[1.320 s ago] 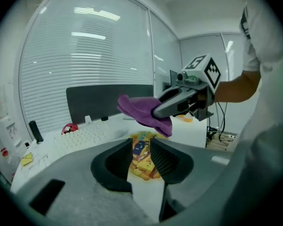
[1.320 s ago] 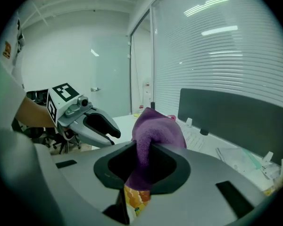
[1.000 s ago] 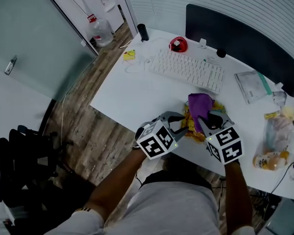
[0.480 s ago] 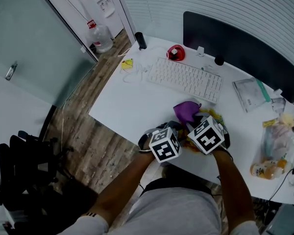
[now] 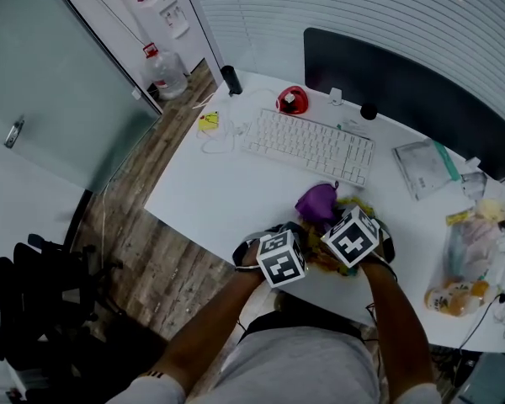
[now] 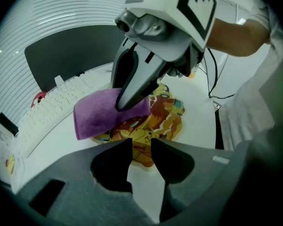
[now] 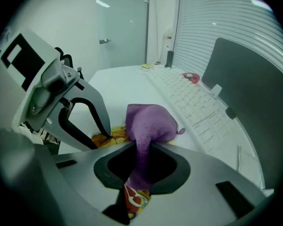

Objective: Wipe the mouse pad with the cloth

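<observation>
The mouse pad (image 6: 166,121), yellow and orange with a cartoon print, lies on the white desk near its front edge. A purple cloth (image 5: 318,200) rests bunched on the pad's far side. My right gripper (image 7: 142,154) is shut on the cloth (image 7: 148,121), and a strip of it runs down between the jaws. My left gripper (image 6: 141,150) hangs low over the pad's near edge. Its jaws are closing with a gap still between them, and the pads press on nothing. In the head view both grippers sit side by side over the pad (image 5: 326,259), hiding most of it.
A white keyboard (image 5: 307,146) lies just beyond the pad, with a dark monitor (image 5: 387,82) behind it. A red object (image 5: 292,101) sits at the back. Plastic bags (image 5: 467,259) crowd the desk's right side. The desk's front edge (image 5: 210,238) is close on the left.
Both grippers have come down and drawn closer together over the pad. The cloth has dropped with the right gripper onto the pad's far side.
</observation>
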Motion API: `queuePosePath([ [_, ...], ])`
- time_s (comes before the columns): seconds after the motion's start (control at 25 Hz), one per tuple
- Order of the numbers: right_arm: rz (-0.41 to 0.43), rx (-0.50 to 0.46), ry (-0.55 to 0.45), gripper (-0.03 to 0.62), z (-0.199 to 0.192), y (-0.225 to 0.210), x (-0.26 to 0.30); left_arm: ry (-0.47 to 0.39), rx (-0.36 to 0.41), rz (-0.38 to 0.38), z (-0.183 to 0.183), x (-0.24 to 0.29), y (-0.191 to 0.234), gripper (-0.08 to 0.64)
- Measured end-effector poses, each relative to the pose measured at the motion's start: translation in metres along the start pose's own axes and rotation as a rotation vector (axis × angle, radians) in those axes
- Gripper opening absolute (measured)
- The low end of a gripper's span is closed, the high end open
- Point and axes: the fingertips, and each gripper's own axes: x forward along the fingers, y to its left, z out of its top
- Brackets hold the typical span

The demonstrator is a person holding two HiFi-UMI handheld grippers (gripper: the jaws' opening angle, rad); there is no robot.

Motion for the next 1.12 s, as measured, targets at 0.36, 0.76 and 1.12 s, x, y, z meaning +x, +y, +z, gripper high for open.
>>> queuePosePath([
  [0.36, -0.054, 0.061, 0.027, 0.071, -0.044, -0.034, -0.018, 0.014, -0.021, 0.001, 0.000, 0.003, 0.003, 0.130],
  [0.76, -0.120, 0.172, 0.045, 0.071, -0.092, -0.060, -0.037, 0.020, -0.045, -0.023, -0.002, 0.005, 0.002, 0.132],
  [1.12, -0.156, 0.224, 0.041, 0.071, -0.107, -0.059, -0.056, -0.004, -0.052, -0.017, -0.002, 0.004, 0.002, 0.130],
])
